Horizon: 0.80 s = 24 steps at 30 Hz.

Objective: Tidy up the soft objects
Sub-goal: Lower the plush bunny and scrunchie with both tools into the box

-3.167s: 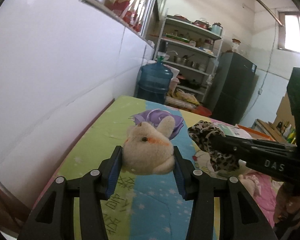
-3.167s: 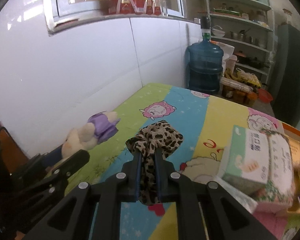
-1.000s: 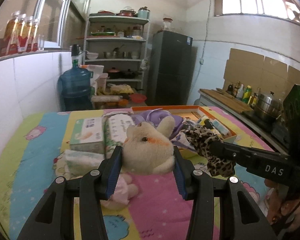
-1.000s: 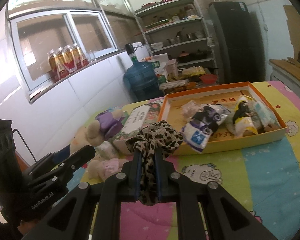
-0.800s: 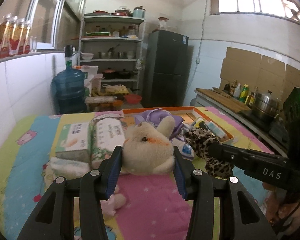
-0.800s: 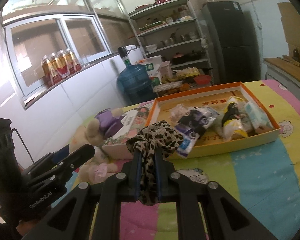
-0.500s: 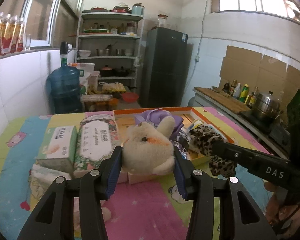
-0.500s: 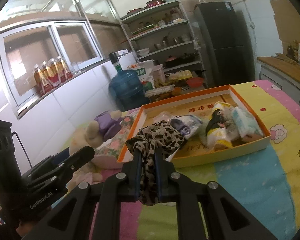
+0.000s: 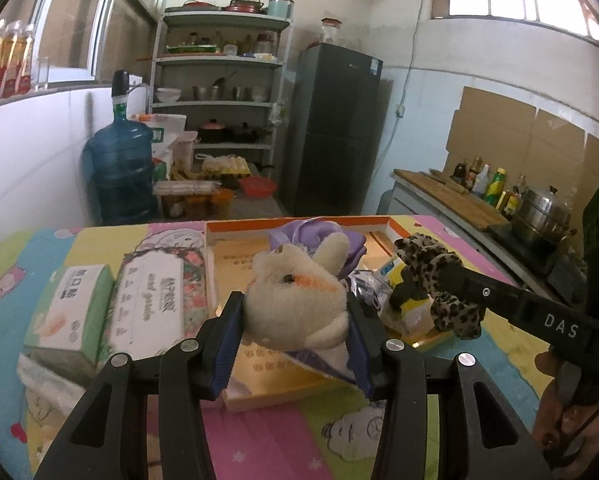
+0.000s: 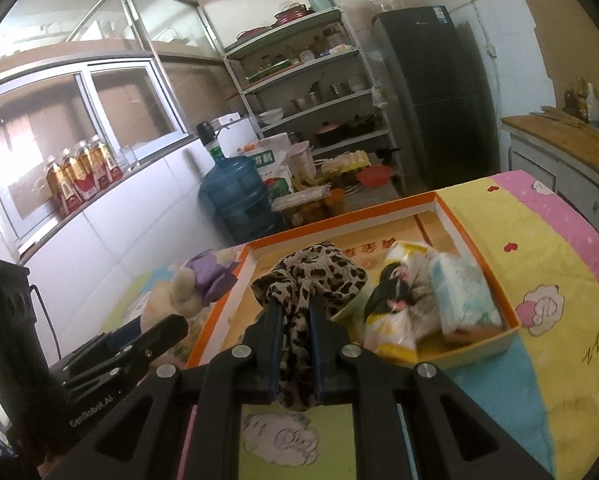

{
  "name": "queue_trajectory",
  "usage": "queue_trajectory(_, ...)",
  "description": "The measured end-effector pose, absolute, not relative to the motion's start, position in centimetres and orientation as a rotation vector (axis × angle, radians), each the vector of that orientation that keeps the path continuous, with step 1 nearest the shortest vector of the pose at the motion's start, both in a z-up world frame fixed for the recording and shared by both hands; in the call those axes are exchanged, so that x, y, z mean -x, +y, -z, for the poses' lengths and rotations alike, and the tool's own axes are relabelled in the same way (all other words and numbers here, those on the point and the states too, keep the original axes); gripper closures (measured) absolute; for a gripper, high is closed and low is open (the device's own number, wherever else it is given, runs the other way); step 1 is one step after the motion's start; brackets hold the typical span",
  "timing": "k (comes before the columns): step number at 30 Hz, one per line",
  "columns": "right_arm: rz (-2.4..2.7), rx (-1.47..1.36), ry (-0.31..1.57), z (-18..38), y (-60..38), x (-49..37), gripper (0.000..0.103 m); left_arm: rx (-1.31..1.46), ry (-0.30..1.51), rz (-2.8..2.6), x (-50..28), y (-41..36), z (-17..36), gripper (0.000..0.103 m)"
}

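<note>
My left gripper (image 9: 295, 312) is shut on a cream plush toy (image 9: 295, 300) with a purple dress, held above the near left part of an orange-rimmed box (image 9: 259, 396). My right gripper (image 10: 295, 316) is shut on a leopard-print cloth (image 10: 311, 276), held above the box's near left side (image 10: 215, 320). The cloth (image 9: 439, 276) and the right gripper also show in the left wrist view, to the right of the toy. The toy (image 10: 183, 292) and the left gripper show at the left in the right wrist view.
The box (image 10: 511, 320) holds several soft packets (image 10: 463, 292). Two tissue packs (image 9: 155, 292) lie left of the box on a colourful cartoon sheet (image 10: 559, 264). A blue water jug (image 9: 119, 176), a shelf rack (image 9: 223, 92) and a dark fridge (image 9: 335, 128) stand beyond the table.
Both grippers, still holding the toy and the cloth, have swung from the wall side toward the orange box and now hang over its left part.
</note>
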State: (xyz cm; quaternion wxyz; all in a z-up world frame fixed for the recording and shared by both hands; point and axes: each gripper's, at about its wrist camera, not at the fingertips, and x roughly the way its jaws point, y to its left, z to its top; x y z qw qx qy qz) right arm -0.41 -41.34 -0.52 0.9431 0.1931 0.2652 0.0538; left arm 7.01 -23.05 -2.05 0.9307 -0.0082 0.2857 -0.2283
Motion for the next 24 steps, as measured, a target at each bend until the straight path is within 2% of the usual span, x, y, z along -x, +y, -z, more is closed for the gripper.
queue_trajectory(24,-0.112,-0.379,0.591,2.6,-43.7,-5.1,0.089,-0.013,0.665,0.438,-12.9,-27.1,4.7,0.054)
